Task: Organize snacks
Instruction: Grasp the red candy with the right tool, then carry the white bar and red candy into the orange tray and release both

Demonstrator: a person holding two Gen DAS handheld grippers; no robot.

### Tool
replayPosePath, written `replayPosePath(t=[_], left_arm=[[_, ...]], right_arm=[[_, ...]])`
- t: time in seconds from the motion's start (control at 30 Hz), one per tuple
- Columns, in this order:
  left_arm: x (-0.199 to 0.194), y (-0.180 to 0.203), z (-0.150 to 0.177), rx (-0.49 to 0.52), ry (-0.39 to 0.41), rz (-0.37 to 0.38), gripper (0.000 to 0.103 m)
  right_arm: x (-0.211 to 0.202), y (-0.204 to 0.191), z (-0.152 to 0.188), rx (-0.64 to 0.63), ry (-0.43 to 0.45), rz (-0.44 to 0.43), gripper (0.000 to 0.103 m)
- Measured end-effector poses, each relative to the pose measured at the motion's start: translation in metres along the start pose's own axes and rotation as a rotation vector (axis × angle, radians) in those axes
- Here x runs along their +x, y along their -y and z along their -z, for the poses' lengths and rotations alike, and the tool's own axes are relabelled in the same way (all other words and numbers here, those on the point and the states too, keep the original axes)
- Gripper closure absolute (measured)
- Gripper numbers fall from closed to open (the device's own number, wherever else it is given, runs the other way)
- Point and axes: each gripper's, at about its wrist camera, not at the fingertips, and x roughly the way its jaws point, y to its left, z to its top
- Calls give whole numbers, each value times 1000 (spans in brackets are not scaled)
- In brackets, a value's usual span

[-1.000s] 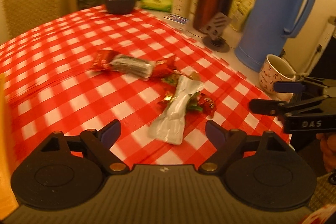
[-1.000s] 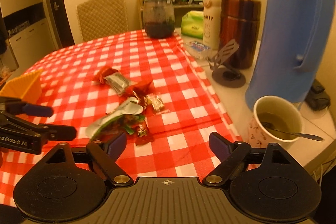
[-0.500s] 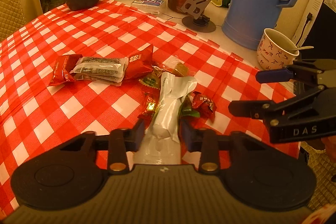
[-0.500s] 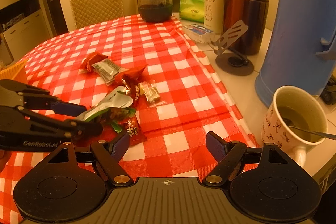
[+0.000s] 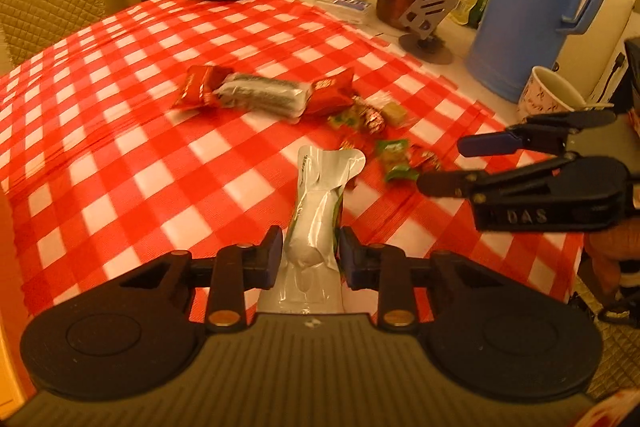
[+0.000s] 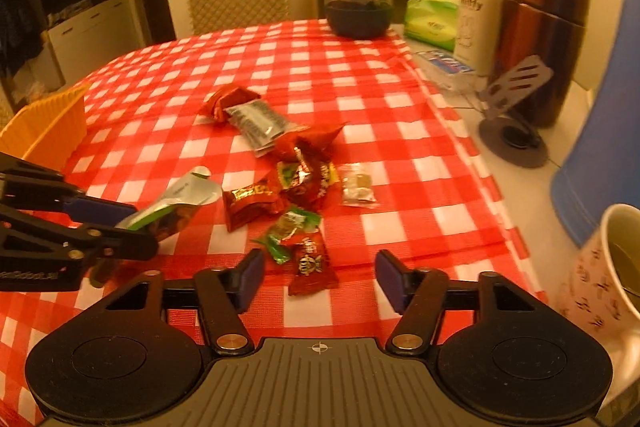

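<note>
At lower centre, the left gripper (image 5: 309, 254) pinches the long silver foil snack pouch (image 5: 320, 211). The right gripper (image 6: 319, 277) is closing around a small red candy packet (image 6: 311, 263), pads not yet touching; it may squirt sideways on the red checked tablecloth (image 6: 256, 75).

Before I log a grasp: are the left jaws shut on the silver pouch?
Shut: the left gripper pinches the silver pouch.

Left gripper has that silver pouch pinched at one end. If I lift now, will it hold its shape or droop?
The silver pouch is probably floppy: thin crinkled foil, with a flat top flap that already curls. The left gripper clamps the bulged lower part, so the free end may sag. It looks light, and the glossy film may slip.
</note>
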Motion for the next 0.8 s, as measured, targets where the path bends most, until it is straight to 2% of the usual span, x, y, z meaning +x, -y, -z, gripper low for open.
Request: replayPosePath(t=[0.17,0.23,0.27,0.37,0.6,0.7,0.8], left_arm=[[4,-5,4,-3,-6,-5,75],[5,-5,3,-5,-1,-9,75],[6,-5,3,0,3,-12,75],[8,-3,1,5,9,-11,71],[19,-4,-2,7,-13,-23,71],[20,-5,-1,7,-24,-37,78],[18,-9,0,-28,-26,-28,80]], right_arm=[[9,-1,-1,0,-10,-4,61],[11,-1,-1,-6,-17,-4,73],[12,-1,0,-10,-22,-5,75],[10,-2,1,-9,-19,-3,77],[-4,1,3,14,-6,19,78],[-10,1,2,21,0,25,78],[-15,1,1,27,6,28,78]])
